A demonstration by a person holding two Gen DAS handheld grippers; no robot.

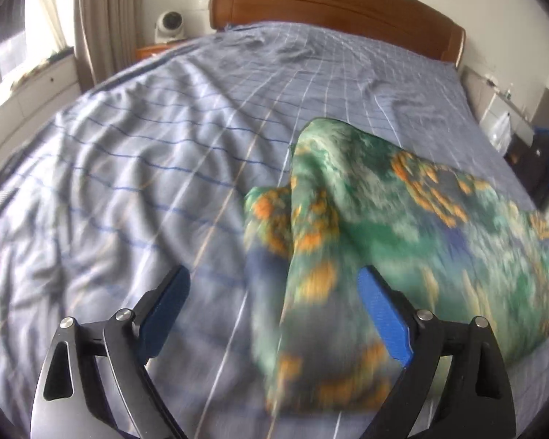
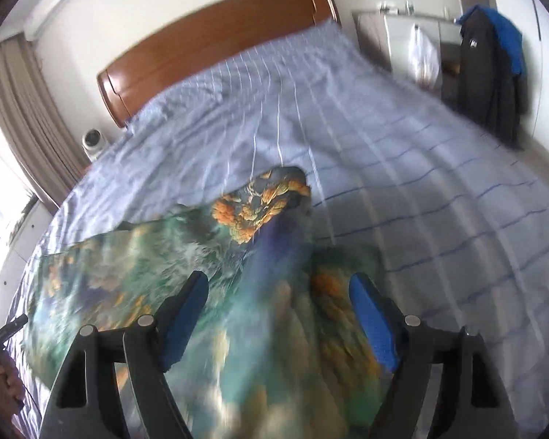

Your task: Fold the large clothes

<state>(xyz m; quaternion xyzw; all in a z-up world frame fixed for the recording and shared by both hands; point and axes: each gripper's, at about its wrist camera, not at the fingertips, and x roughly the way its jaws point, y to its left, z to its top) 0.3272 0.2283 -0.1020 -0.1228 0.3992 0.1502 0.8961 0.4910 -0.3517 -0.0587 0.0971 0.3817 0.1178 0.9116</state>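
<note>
Lying blurred on the bed (image 1: 135, 153), the garment (image 1: 366, 219) seems loose — bare sheet spreads left. Left gripper (image 1: 274, 292) and right gripper (image 2: 279, 292) both gape wide — gripping nothing.

Green floral garment (image 1: 366, 219) motion-blurred near both tools; lower folds cut off by right wrist view's bottom edge.

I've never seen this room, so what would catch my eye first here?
The green and orange patterned cloth, rumpled on the pale blue checked bedsheet, stands out first. Behind it a wooden headboard spans the bed's far end. Both grippers, left and right, stand open above the cloth.
</note>
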